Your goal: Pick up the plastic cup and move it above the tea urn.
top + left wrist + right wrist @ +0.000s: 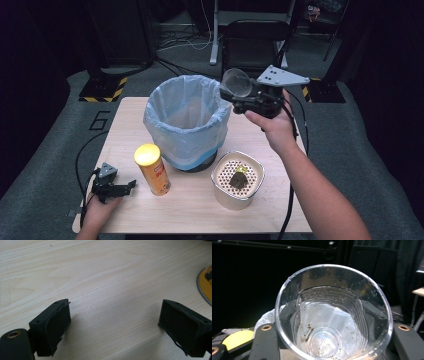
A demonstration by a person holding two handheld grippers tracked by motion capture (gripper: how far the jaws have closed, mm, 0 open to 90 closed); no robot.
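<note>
At upper centre of the high view, the right gripper [239,95] clasps a clear plastic cup [236,83] above the right rim of a bin [186,122] lined with a pale blue bag. In the right gripper view the cup [333,315] sits squeezed between both jaws, brown specks on its bottom. At lower left, the left gripper [131,185] rests on the table [190,210], jaws spread apart with nothing between them, just beside a yellow-lidded can [152,169]. A strainer pot [237,180] stands at lower centre.
</note>
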